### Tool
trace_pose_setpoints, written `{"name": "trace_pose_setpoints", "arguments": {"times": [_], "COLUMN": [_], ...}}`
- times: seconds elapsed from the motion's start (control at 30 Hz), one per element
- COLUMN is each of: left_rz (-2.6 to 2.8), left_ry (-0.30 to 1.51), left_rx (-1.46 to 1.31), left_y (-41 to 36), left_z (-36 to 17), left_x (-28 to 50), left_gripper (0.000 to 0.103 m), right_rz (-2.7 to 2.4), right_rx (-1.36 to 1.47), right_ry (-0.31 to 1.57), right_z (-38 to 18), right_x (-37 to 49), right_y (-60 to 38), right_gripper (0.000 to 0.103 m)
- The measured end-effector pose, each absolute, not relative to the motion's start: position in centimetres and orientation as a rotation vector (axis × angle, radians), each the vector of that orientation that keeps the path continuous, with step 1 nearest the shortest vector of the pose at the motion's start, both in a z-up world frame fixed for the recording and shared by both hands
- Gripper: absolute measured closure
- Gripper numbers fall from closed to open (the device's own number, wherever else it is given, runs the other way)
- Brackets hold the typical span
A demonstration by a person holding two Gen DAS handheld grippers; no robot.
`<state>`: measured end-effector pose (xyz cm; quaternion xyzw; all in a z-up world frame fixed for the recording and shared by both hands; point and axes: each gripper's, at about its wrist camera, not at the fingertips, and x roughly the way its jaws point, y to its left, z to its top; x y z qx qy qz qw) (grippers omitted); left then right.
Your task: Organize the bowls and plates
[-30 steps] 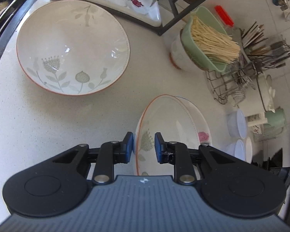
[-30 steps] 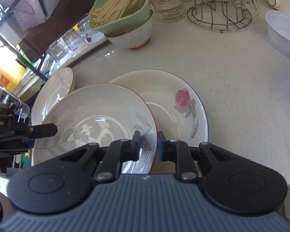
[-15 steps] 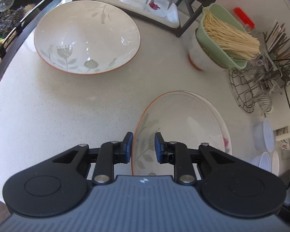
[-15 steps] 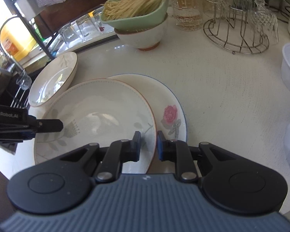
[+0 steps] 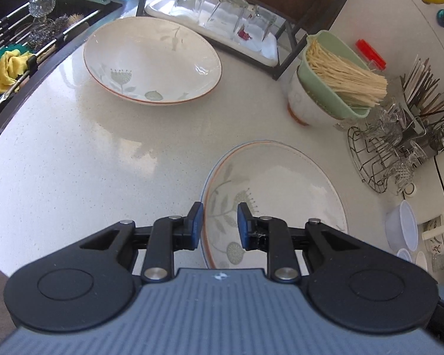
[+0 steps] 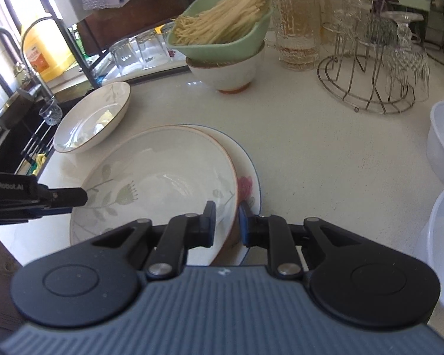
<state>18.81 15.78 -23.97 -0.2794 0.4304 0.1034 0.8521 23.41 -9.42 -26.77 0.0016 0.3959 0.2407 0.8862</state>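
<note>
Right wrist view: both grippers point(image 6: 226, 222) pinch the leaf bowl's point(image 6: 162, 177) rim atop the rose plate point(image 6: 247, 189); a second bowl point(image 6: 94, 115) beside it remains unstacked.

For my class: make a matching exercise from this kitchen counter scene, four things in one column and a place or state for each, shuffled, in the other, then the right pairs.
Things
1. leaf-pattern plate
2. rose plate
3. green dish of noodles
4. drinking glasses

Places or states
A. upside down on a white tray
B. sitting in a white bowl
C. held at its rim by both hand-held grippers
D. lying under another plate

Pairs: 1-C, 2-D, 3-B, 4-A
</note>
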Motion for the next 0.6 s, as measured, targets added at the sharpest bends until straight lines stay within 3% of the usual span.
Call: {"name": "trace_pose_setpoints", "arguments": {"times": [0.6], "left_rz": [0.229], "left_ry": [0.764], "left_rx": [-0.506], "left_y": [10.4], "left_z": [-13.8], "left_x": [11.2], "left_gripper": [0.076], "right_rz": [0.623], "right_rx": [0.004], "right_ry": [0.732], "right_z": [-20.4], "right_x": [18.3], "right_y": [-13.4], "right_gripper": [0.083]}}
